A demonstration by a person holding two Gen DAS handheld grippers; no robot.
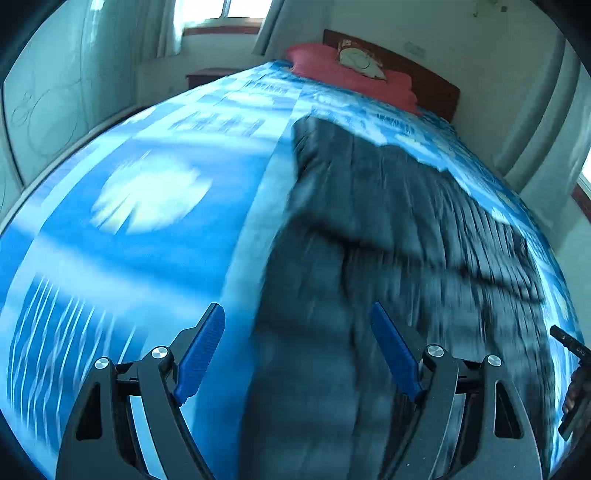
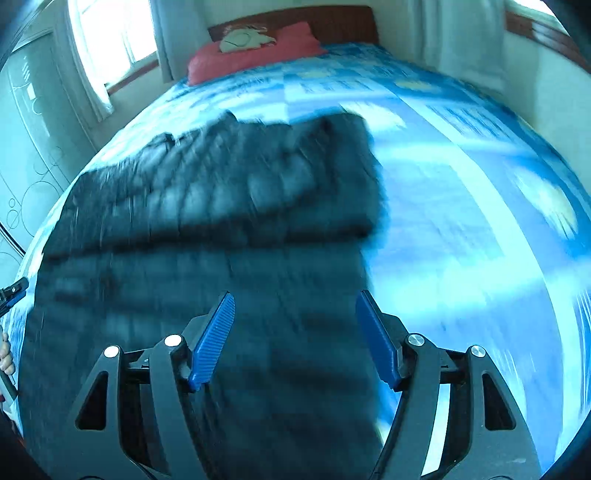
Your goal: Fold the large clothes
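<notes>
Garment: dark quilted coat (image 1: 369, 229) lying along the bed, nearer its right side, blurred by camera motion.
Fold state: one flap already doubled over the body, its edge running crosswise in the right wrist view (image 2: 229, 236); looks part-folded, not yet a compact bundle.
Left to do: judging by the long stretch of fabric toward the foot of the bed, at least one more fold lengthwise, then squaring up.
Left gripper (image 1: 297, 314): blue pads spread wide, nothing pinched, hovering over the coat's left edge where it meets the sheet.
Right gripper (image 2: 293, 301): pads spread too, empty, poised above the near end of the coat close to its right edge.
Contact: neither gripper touching cloth, as far as the blur allows.
Bed (image 1: 110, 258): blue sheet with pale flower and stripe prints, flat, roomy on the left of the coat.
Pillow (image 1: 351, 77): red, at the headboard (image 2: 332, 18), a cream printed piece on top.
Room: windows with light curtains, pale walls, wardrobe panel with circle pattern on the left.
</notes>
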